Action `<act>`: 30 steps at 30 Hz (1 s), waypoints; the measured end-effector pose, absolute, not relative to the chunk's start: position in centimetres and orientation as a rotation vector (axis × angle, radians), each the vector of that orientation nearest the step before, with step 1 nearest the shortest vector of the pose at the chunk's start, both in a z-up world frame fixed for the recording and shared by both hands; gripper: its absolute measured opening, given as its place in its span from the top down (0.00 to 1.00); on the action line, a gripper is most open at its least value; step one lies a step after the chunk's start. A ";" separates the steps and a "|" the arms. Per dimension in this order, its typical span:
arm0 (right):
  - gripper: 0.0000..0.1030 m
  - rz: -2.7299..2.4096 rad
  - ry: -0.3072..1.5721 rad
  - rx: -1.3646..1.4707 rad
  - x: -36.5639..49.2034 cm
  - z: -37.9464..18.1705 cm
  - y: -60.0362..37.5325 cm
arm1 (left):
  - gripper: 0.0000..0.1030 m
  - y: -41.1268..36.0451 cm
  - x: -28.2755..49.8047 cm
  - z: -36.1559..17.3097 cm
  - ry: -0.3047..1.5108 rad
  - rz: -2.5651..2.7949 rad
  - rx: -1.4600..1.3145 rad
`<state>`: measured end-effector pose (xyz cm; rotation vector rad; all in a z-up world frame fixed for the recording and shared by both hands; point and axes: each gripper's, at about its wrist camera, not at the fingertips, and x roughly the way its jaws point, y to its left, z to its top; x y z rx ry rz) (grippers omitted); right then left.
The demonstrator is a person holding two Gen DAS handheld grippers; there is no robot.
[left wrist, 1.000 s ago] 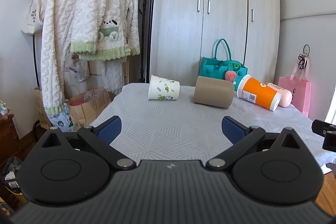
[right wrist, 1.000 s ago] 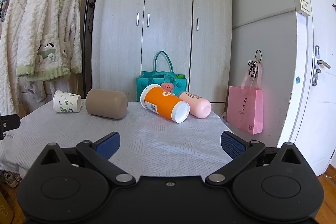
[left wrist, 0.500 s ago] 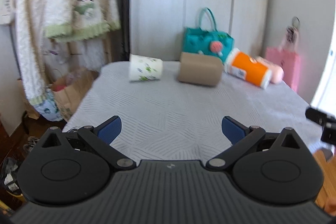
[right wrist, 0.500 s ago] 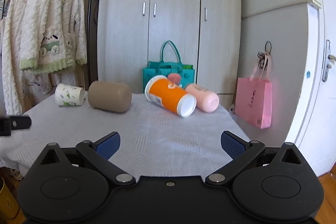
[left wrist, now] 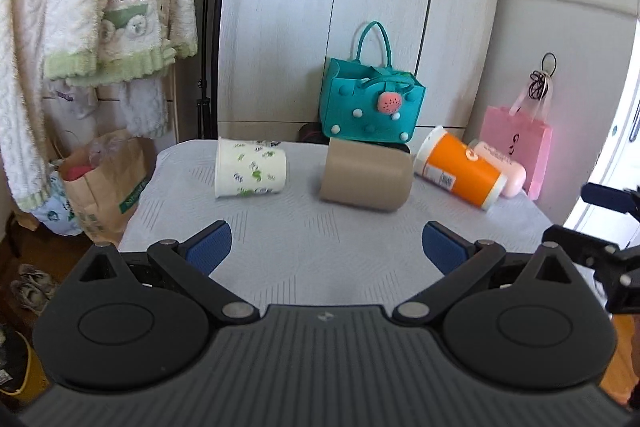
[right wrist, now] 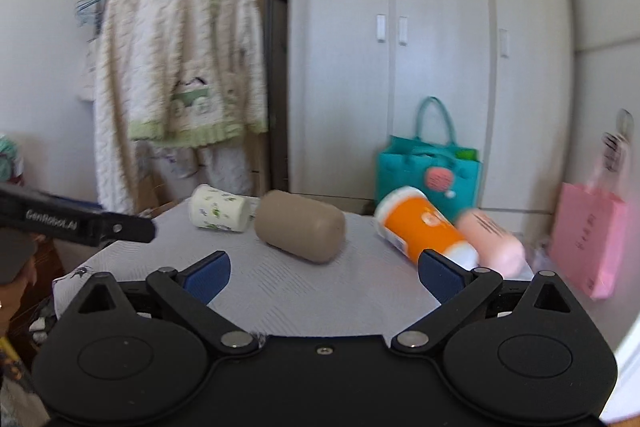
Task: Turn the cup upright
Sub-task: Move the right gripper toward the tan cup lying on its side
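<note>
Several cups lie on their sides along the far edge of the table (left wrist: 320,259): a white paper cup with green leaves (left wrist: 251,169) (right wrist: 219,213), a tan cup (left wrist: 366,175) (right wrist: 301,231), an orange cup with white ends (left wrist: 460,167) (right wrist: 426,233) and a pink cup (left wrist: 502,167) (right wrist: 492,241). My left gripper (left wrist: 326,247) is open and empty, over the table's near part, short of the paper and tan cups. My right gripper (right wrist: 322,269) is open and empty, short of the tan and orange cups. The right gripper also shows at the right edge of the left wrist view (left wrist: 600,227).
A teal bag (left wrist: 370,107) stands behind the table against a grey wardrobe (left wrist: 340,7). A pink bag (left wrist: 516,143) hangs at the right. A clothes rack with a fleece robe (left wrist: 80,7) and a brown paper bag (left wrist: 106,183) stand at the left.
Both grippers have moved forward over the table toward the cups. The right wrist view has swung left and is blurred. Both stay open and the cups have not moved.
</note>
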<state>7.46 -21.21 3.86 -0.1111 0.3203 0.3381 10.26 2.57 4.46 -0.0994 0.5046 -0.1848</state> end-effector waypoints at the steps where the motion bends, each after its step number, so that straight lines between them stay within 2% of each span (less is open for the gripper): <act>1: 0.02 0.370 0.322 -0.148 8.1 4.1 -20.9 | 0.00 2.6 10.9 4.4 0.505 -0.185 -0.104; 5: 0.03 0.482 0.370 -0.322 11.3 4.6 -19.2 | 0.00 3.5 13.9 3.6 0.530 -0.184 -0.164; 7: 0.09 0.503 0.379 -0.445 12.7 4.4 -17.6 | 0.00 4.4 15.7 2.7 0.564 -0.196 -0.249; 15: 0.08 0.599 0.478 -0.612 19.0 4.5 -14.0 | 0.00 6.3 21.2 -0.2 0.691 -0.237 -0.460; 21: 0.08 0.637 0.444 -0.826 22.2 3.1 -12.2 | 0.00 6.1 22.6 -0.6 0.697 -0.232 -0.448; 30: 0.08 0.723 0.491 -0.982 25.4 1.1 -10.5 | 0.00 5.4 23.7 -0.8 0.701 -0.235 -0.455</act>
